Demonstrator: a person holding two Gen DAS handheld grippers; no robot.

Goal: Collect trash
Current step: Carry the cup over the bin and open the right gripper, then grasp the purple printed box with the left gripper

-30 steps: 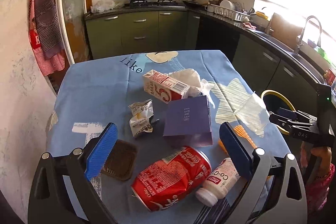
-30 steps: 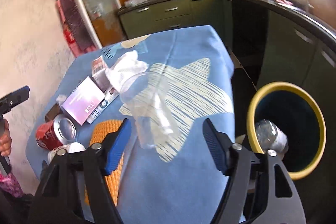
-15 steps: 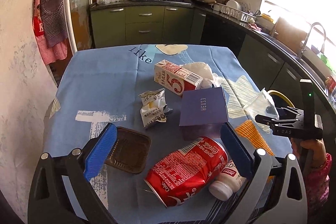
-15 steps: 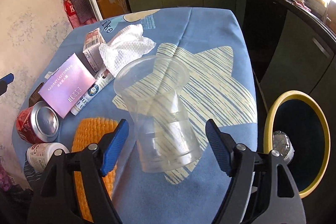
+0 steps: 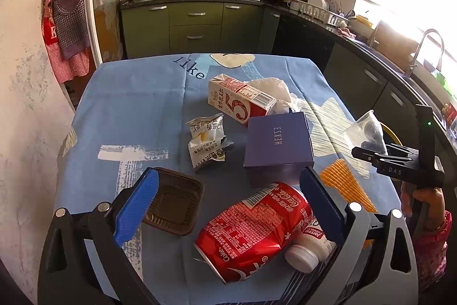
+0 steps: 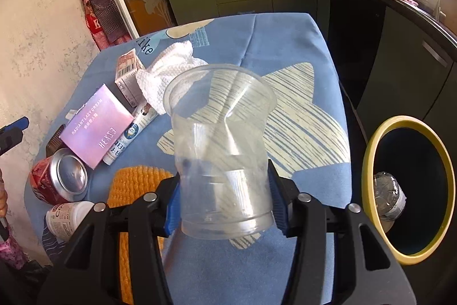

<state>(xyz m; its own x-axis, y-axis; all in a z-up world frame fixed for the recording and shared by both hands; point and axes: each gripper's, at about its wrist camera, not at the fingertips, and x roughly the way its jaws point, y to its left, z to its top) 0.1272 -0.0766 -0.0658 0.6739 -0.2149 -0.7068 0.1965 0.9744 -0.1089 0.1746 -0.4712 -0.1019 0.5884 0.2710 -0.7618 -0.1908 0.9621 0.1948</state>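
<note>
My right gripper [image 6: 224, 202] is shut on a clear plastic cup [image 6: 222, 150], squeezing its lower part so the wall is dented; the cup [image 5: 364, 127] also shows at the table's right edge in the left wrist view. My left gripper [image 5: 228, 205] is open above a crushed red cola can [image 5: 254, 230], a white pill bottle [image 5: 308, 247] and a brown plastic tray [image 5: 171, 205]. A milk carton [image 5: 240, 99], a purple box [image 5: 278, 145], crumpled wrappers [image 5: 207, 142] and a white tissue [image 6: 168, 67] lie on the blue tablecloth [image 5: 128, 105].
A yellow-rimmed bin [image 6: 408, 196] stands on the floor right of the table, with a crushed bottle [image 6: 390, 200] inside. A toothpaste tube [image 6: 131, 133] lies beside the purple box. Green kitchen cabinets [image 5: 194, 27] line the back and right.
My right gripper has closed on the clear cup, denting it. My left gripper has drawn back a little from the table, still open.
</note>
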